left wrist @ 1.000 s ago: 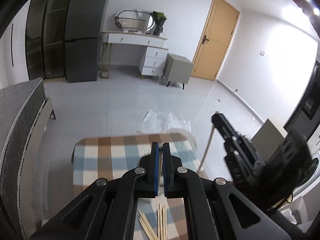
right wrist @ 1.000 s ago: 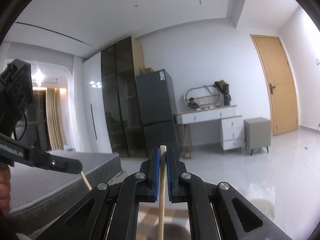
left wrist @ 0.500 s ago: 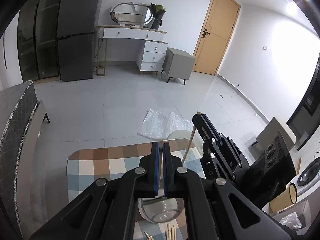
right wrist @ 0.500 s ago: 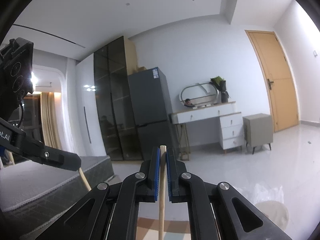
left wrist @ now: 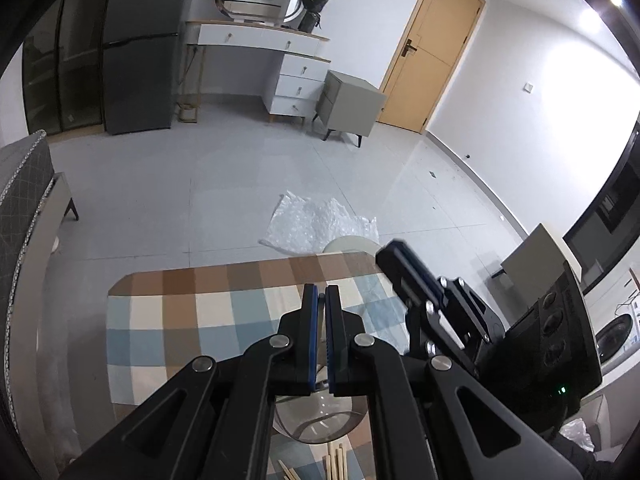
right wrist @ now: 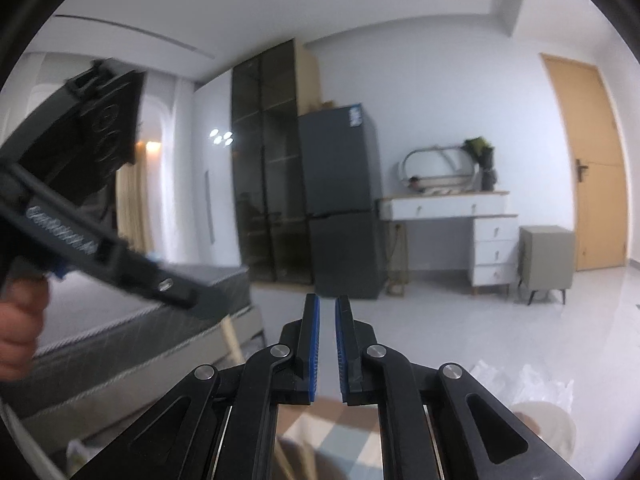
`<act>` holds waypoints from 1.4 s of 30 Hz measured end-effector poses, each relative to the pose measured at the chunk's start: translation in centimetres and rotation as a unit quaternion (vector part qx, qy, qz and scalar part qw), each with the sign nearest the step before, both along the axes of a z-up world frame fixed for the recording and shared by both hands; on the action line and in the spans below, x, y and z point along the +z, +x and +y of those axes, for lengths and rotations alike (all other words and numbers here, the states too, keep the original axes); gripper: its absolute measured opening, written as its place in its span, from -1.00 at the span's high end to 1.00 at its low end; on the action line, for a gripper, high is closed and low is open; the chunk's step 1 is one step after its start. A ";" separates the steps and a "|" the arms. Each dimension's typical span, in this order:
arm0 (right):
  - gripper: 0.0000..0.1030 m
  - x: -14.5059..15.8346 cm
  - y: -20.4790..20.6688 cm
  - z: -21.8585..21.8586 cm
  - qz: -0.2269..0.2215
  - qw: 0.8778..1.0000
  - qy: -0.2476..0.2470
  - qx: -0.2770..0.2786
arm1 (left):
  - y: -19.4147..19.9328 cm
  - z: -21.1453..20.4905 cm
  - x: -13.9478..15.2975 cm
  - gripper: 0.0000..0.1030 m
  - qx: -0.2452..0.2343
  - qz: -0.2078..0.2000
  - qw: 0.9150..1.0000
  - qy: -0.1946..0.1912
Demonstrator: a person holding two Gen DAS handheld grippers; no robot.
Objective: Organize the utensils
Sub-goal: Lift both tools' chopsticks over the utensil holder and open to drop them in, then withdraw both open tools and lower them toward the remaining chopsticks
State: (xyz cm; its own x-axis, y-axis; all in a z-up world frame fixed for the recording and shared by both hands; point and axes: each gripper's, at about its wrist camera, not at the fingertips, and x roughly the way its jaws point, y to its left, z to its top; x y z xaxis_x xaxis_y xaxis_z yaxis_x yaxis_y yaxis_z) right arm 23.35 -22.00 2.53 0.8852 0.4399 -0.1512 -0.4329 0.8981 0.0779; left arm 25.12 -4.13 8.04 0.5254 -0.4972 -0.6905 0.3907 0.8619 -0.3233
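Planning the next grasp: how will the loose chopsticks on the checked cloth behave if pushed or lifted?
The chopsticks look like thin straight wood, so probably stiff and light. Being slim, they may roll or skid on the cloth if pushed sideways. The chopstick pinched in the left gripper looks unbent, suggesting little flex.

**Counts by kind**

Two grippers: left gripper [left wrist: 321, 300] and right gripper [right wrist: 327, 304]. One glass bowl [left wrist: 320, 420] on one checked table [left wrist: 180, 320]. At least four wooden chopsticks [left wrist: 335, 460], partly cut off by the frame edge. One fridge [right wrist: 340, 200], one dressing table [left wrist: 260, 40], one bedside cabinet [left wrist: 352, 108], one door [left wrist: 436, 48].
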 end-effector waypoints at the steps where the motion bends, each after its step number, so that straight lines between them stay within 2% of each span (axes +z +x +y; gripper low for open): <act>1: 0.81 0.0 -0.2 -0.1 0.004 1.000 -0.003 0.005 | -0.3 -0.1 0.2 1.00 -0.001 -0.007 1.000 0.001; 2: 0.78 0.1 -0.7 -0.2 0.011 1.000 -0.004 0.013 | -0.4 -0.1 0.5 1.00 0.004 -0.014 1.000 0.009; 3: 0.61 0.3 -1.3 -0.5 0.018 1.000 -0.005 0.015 | -0.2 -0.2 0.8 1.00 0.013 -0.019 0.999 0.022; 4: 0.39 0.5 -2.0 -0.9 0.022 1.000 -0.001 0.011 | -0.5 -0.2 1.2 0.84 0.025 -0.027 0.999 0.040; 5: 0.30 0.7 -2.7 -1.4 0.027 1.000 0.004 0.008 | -0.8 0.1 1.5 0.67 0.036 -0.031 0.998 0.048; 7: 0.04 1.1 -3.6 -2.1 0.039 0.999 0.014 0.005 | -1.5 1.3 2.1 -0.32 0.074 -0.042 0.995 0.047; 8: -0.05 1.5 -4.7 -2.5 0.046 0.999 0.017 -0.002 | -1.6 1.9 2.2 -0.48 0.094 -0.050 0.993 0.048; 9: -0.23 1.8 -5.2 -2.8 0.048 0.999 0.017 -0.006 | -2.5 2.7 2.7 -0.61 0.122 -0.065 0.989 0.047; 13: -0.61 3.1 -8.5 -3.4 0.045 0.999 0.017 -0.012 | -4.8 4.3 3.2 -0.64 0.173 -0.084 0.979 0.065; 17: -0.79 4.3 -11.4 -3.4 0.041 0.999 0.019 -0.024 | -7.3 5.6 3.2 -0.64 0.220 -0.093 0.968 0.074; 21: -1.00 5.2 -13.6 -3.0 0.038 0.999 0.026 -0.029 | -9.4 6.5 2.8 -0.63 0.235 -0.095 0.966 0.058; 27: -1.00 5.8 -15.8 -1.7 0.044 0.998 0.017 -0.030 | -12.0 5.9 2.2 -0.63 0.226 -0.108 0.967 0.053; 31: -1.00 5.8 -17.2 -1.3 0.048 0.998 0.021 -0.036 | -13.6 5.4 1.8 -0.64 0.214 -0.139 0.964 0.069; 37: -1.00 4.4 -19.3 -0.6 0.060 0.997 0.017 -0.050 | -16.1 5.4 0.4 -0.63 0.206 -0.184 0.959 0.059; 40: -1.00 3.3 -19.6 -0.3 0.082 0.995 0.015 -0.046 | -16.3 5.5 -0.5 -0.63 0.209 -0.158 0.963 0.060; 42: -1.00 2.4 -19.9 -0.4 0.091 0.994 0.015 -0.059 | -16.5 5.4 -1.1 -0.63 0.217 -0.146 0.962 0.074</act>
State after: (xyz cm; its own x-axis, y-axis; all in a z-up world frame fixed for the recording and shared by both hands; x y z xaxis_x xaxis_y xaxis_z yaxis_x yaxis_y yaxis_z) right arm 3.42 -22.37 4.93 0.8899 0.3416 -0.3022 -0.3008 0.9377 0.1739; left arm 8.60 1.28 6.94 0.8440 -0.0947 -0.5280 0.0398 0.9926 -0.1144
